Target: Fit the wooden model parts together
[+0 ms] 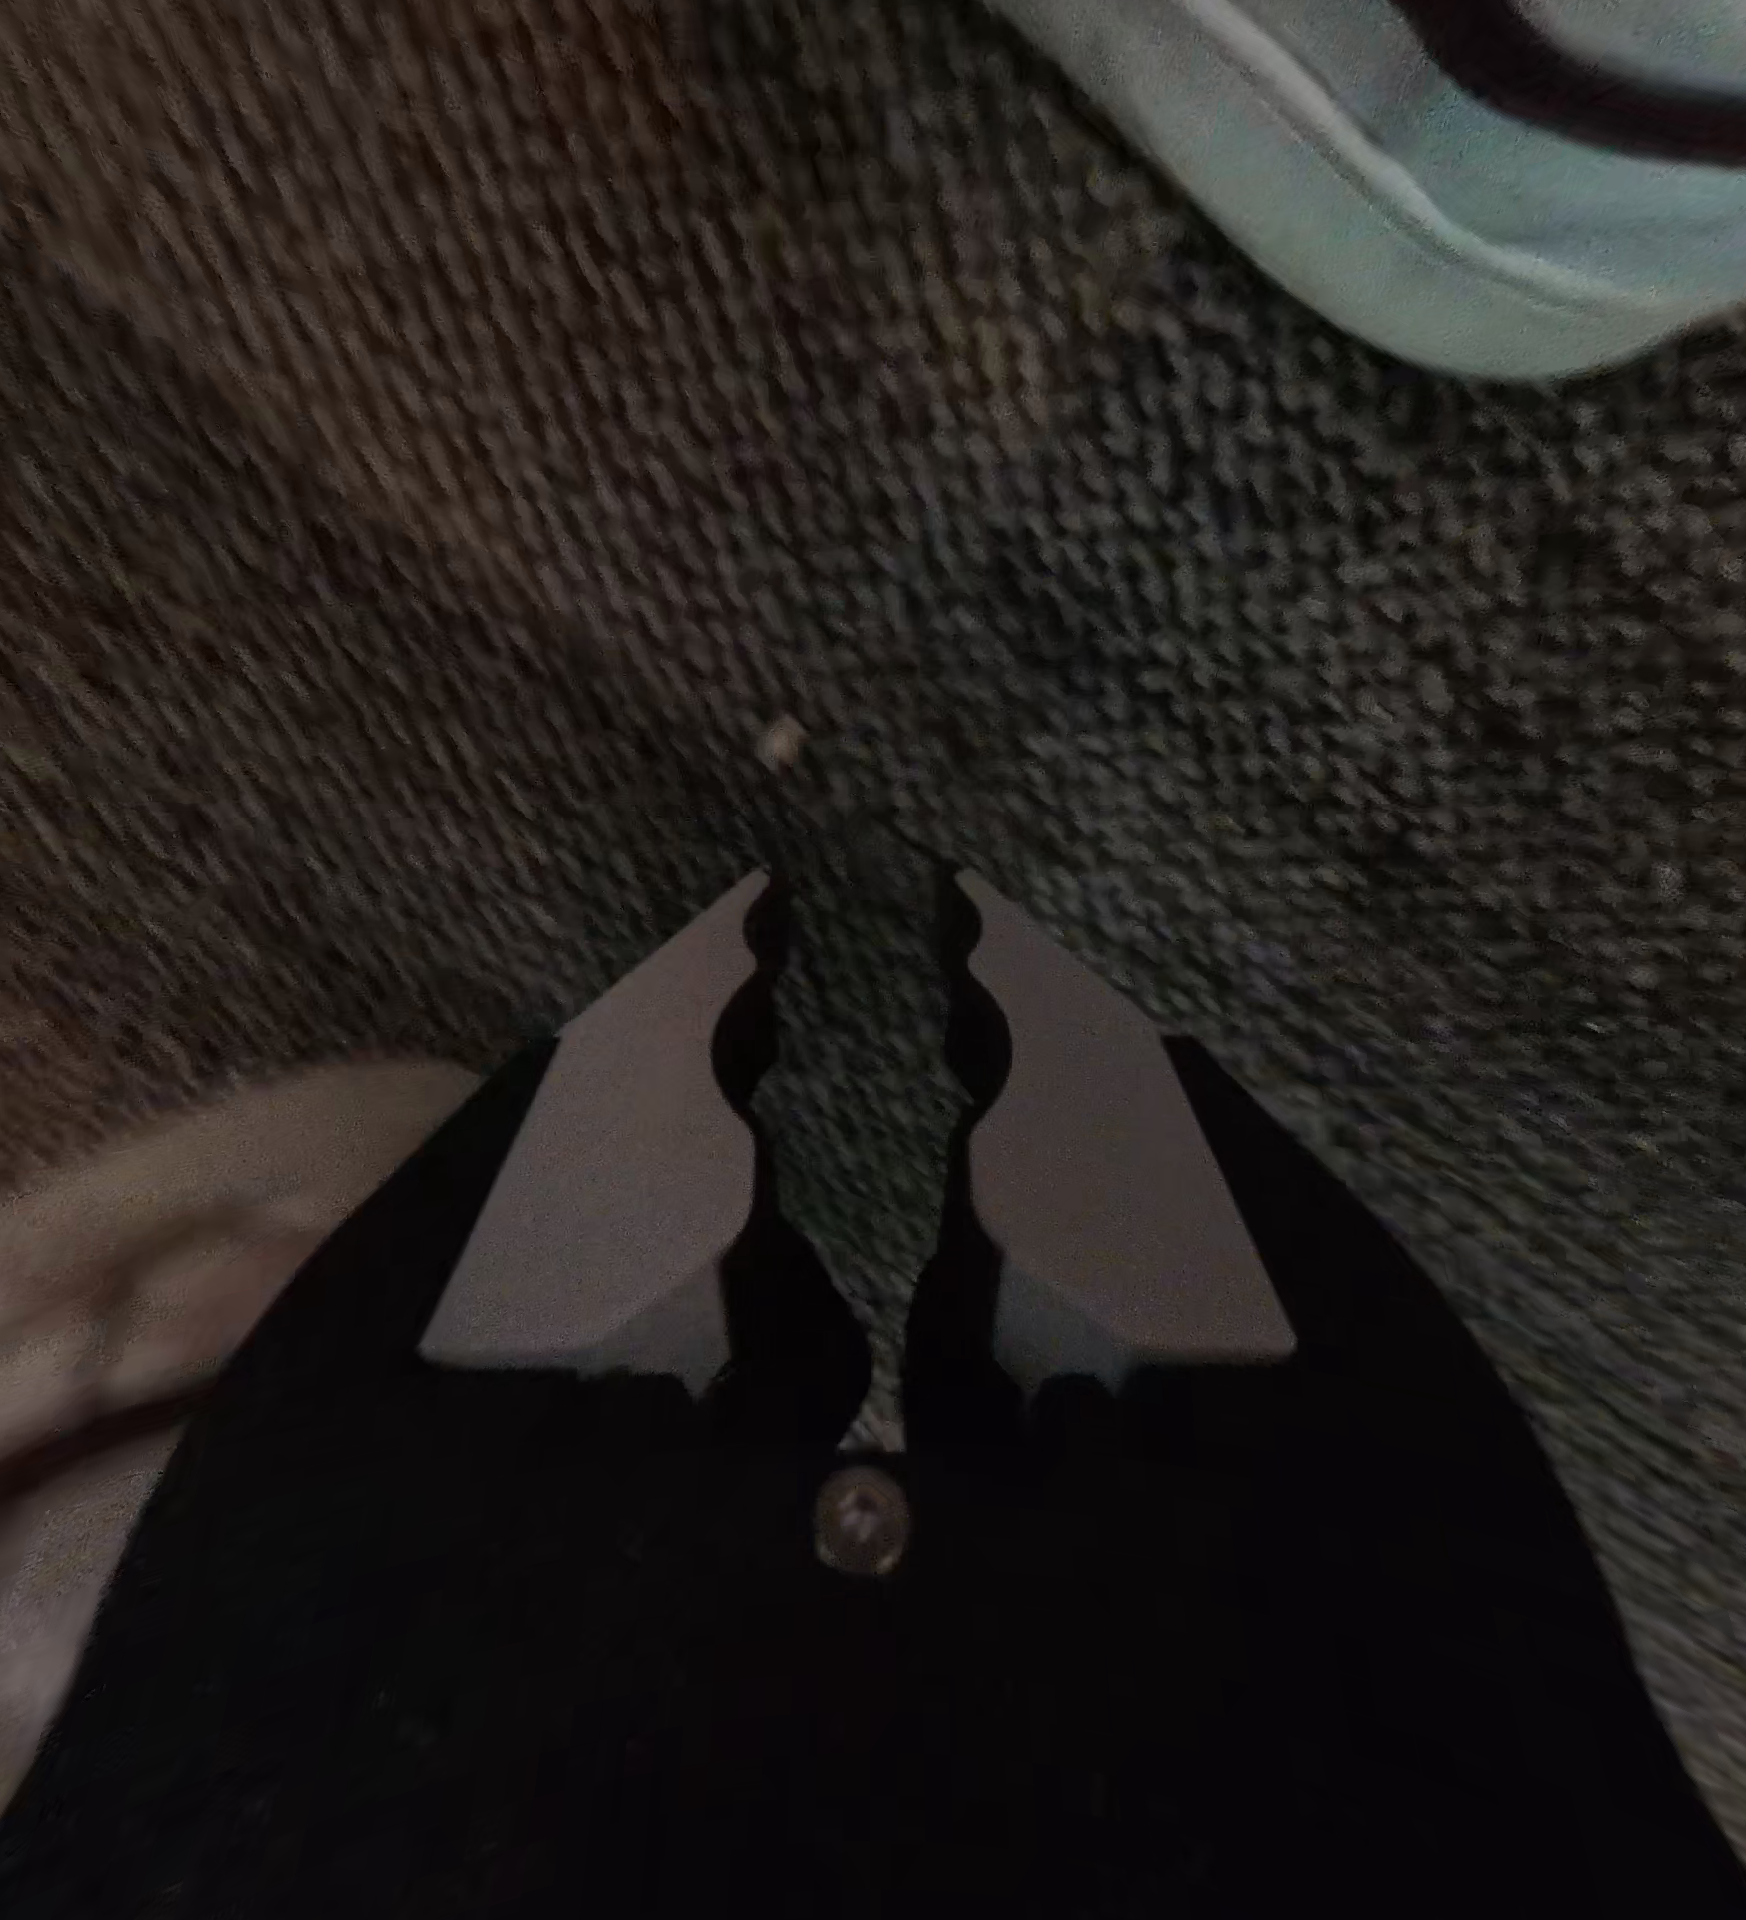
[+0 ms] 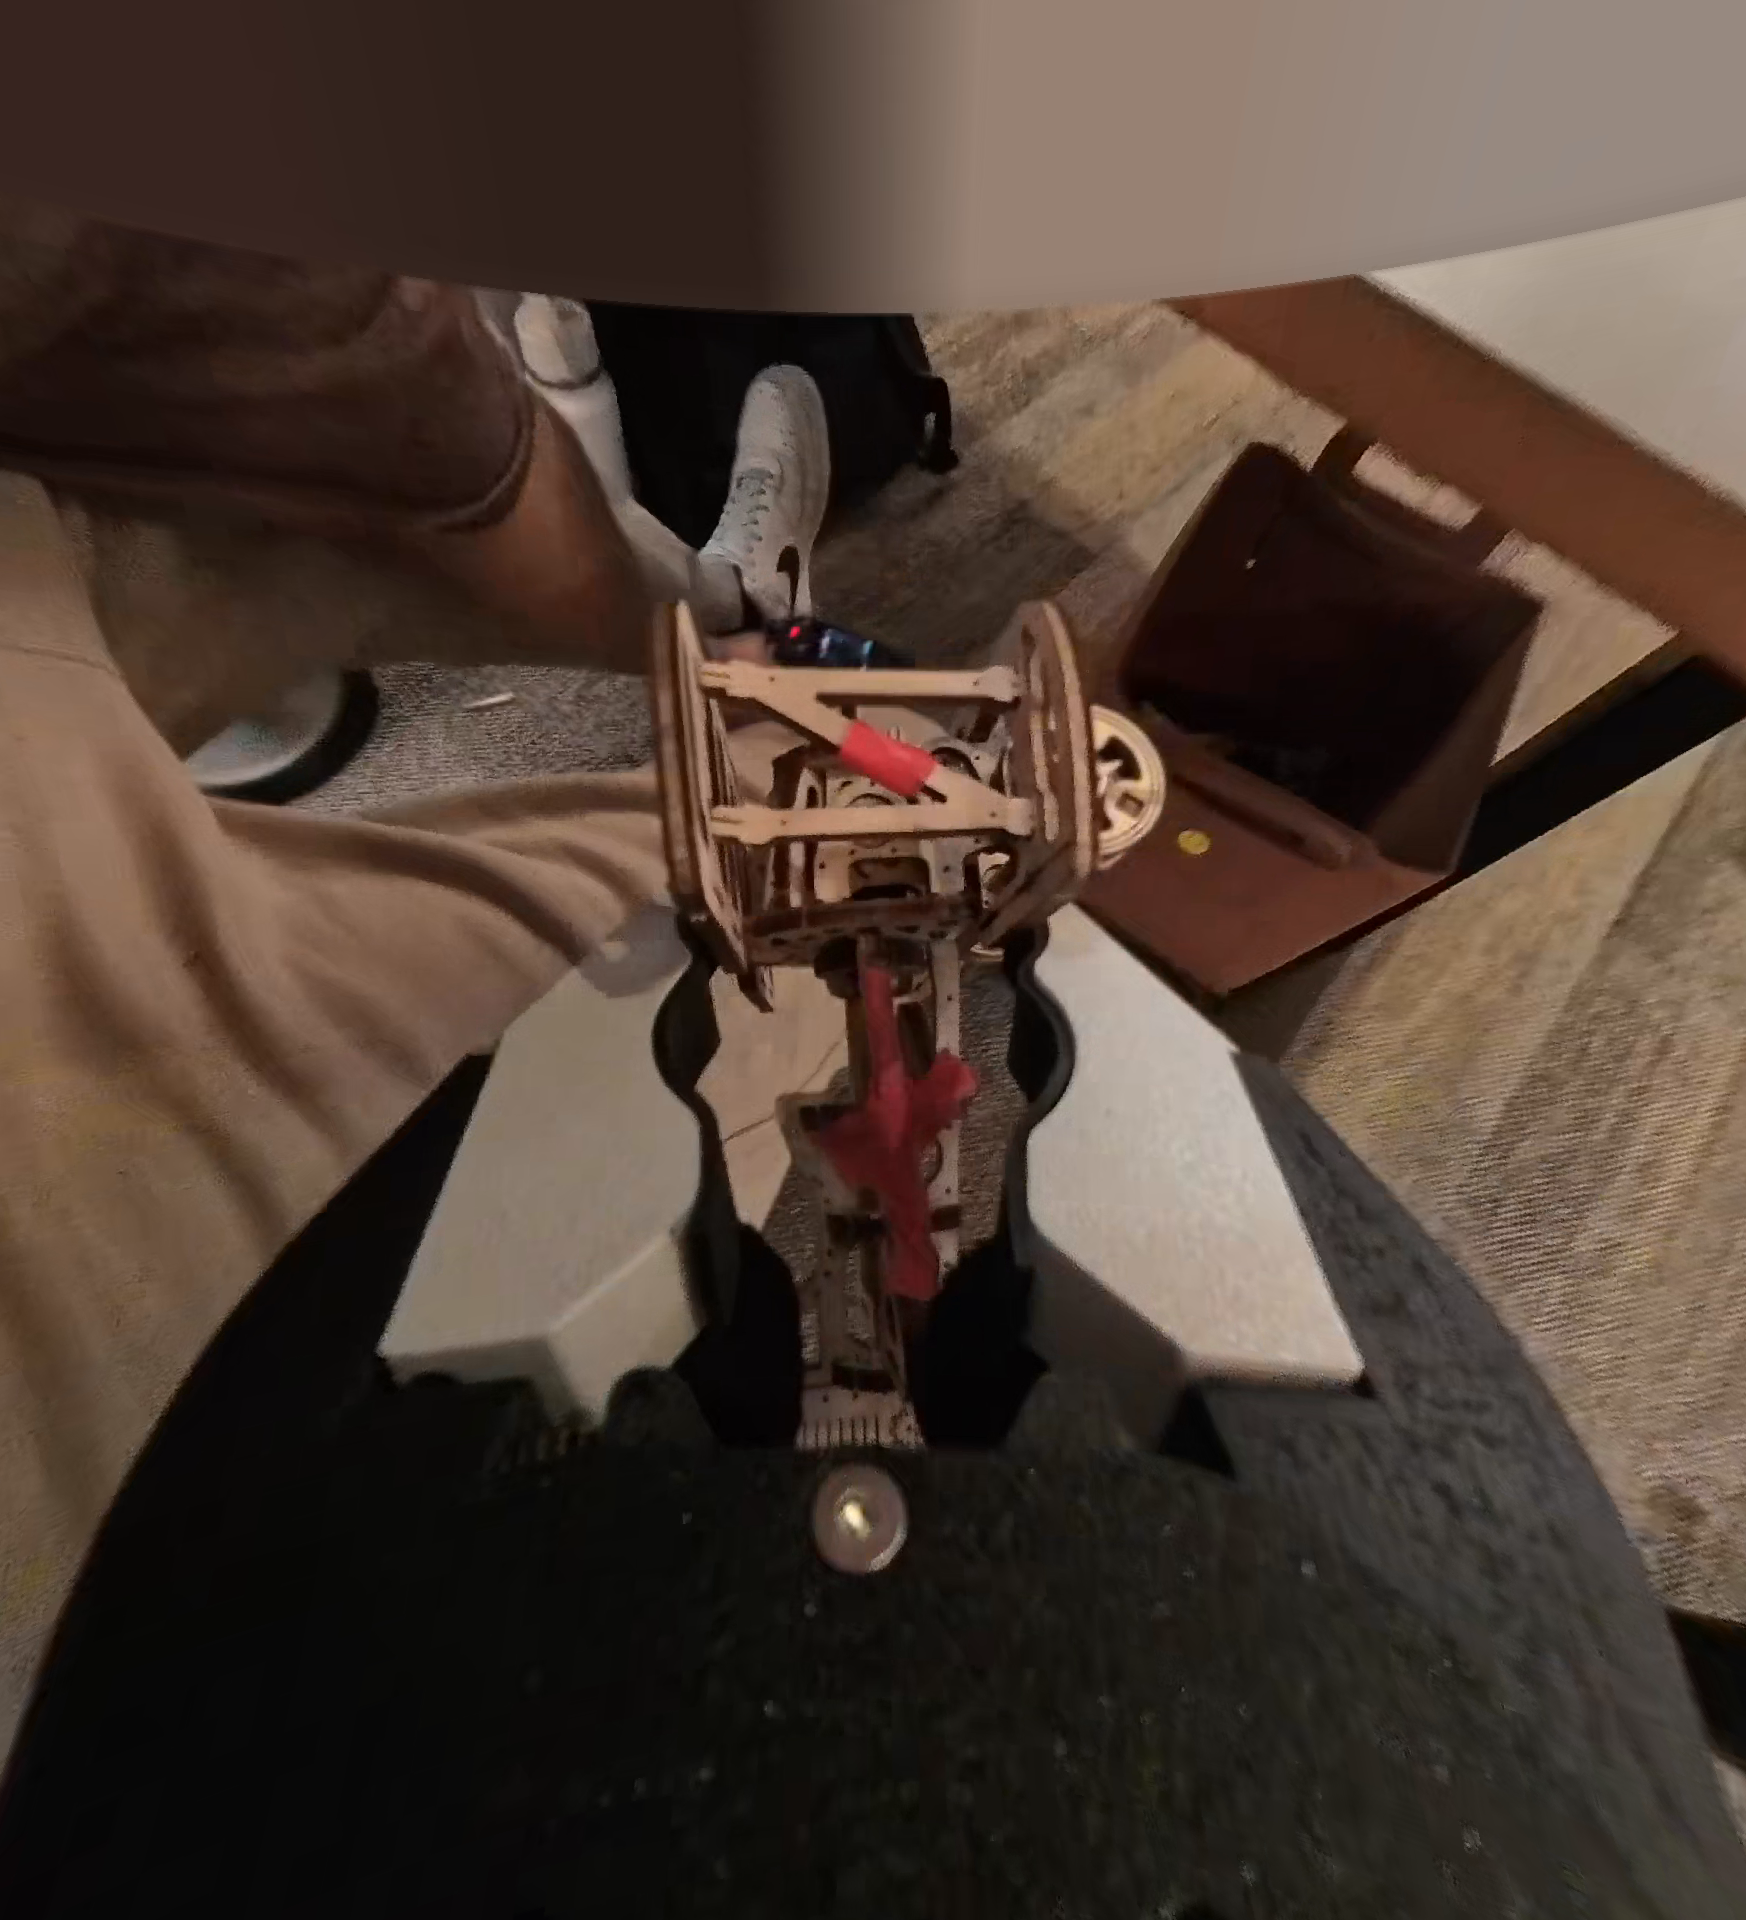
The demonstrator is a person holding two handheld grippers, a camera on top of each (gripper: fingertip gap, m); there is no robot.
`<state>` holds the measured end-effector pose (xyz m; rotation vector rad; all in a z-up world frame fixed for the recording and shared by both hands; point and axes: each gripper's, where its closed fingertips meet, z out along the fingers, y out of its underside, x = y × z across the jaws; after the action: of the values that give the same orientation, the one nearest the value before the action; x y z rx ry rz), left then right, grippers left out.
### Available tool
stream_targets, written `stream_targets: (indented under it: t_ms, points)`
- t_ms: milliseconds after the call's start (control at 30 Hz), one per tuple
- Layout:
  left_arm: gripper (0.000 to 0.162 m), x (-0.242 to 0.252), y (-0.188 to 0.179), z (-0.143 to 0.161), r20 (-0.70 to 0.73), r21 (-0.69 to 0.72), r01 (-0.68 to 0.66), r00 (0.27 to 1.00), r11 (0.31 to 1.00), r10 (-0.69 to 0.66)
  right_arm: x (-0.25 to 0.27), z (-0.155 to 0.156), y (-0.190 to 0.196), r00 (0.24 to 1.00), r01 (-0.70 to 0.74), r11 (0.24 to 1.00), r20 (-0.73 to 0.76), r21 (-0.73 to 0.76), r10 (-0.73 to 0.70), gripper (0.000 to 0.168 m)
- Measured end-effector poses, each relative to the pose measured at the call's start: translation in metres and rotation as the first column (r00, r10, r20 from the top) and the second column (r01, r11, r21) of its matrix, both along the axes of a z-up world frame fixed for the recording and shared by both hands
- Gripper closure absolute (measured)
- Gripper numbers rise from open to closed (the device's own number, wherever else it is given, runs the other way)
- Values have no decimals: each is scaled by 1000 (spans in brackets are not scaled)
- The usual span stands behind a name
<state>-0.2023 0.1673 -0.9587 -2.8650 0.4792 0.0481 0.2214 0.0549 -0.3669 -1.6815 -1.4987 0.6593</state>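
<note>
Between the right gripper's (image 2: 864,997) fingers, the wooden model (image 2: 853,790) is held by its narrow frame, red tape (image 2: 884,764) across the drum ahead. Right of it, a brown box (image 2: 1305,862) is seen on carpet. Left gripper (image 1: 861,935) is narrowly parted, empty, over dark carpet (image 1: 433,520).

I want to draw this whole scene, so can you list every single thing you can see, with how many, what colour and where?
wooden model: one, pale wood with red tape, between the right gripper's fingers
wooden box: one, dark brown, open, on the carpet right of the model
carpet: one, grey-brown speckled, under everything
shoes: two, white, beyond the model
trousers: one pair, beige, left of the right wrist view
left gripper: one, black and white, nearly closed, empty
right gripper: one, black and white, holding the model
</note>
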Motion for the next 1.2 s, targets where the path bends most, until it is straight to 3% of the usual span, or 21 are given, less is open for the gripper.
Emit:
stream_targets:
  t_ms: [67, 100, 167, 233, 300, 800, 1200]
  points:
    - [143, 11, 29, -2, 161, -15, 21, 987, 1000, -18, 1, -11, 4, 1000, 9, 999, 9, -35, -9, 115]
    - [144, 23, 33, -5, 241, -62, 107, 966, 992, -89, 0, -13, 6, 1000, 16, 999, 10, -44, -15, 115]
    - [145, 9, 28, -23, 106, -146, 307, 950, 941, -293, -2, -15, 9, 1000, 23, 997, -2, -69, -23, 115]
    - [141, 0, 22, -29, 71, -198, 485, 874, 852, -482, -1, -16, 11, 1000, 28, 996, -8, -84, -28, 115]
    - [141, -9, 23, -28, 42, -182, 564, 823, 806, -566, 5, -17, 13, 999, 38, 996, 6, -79, -38, 115]
    - [148, -21, 22, -37, 7, -136, 578, 812, 804, -583, 10, -24, 15, 999, 50, 991, -1, -124, -50, 115]
    - [162, -14, 19, -38, -24, -122, 648, 755, 752, -655, 8, -30, 12, 999, 43, 988, 9, -146, -42, 115]
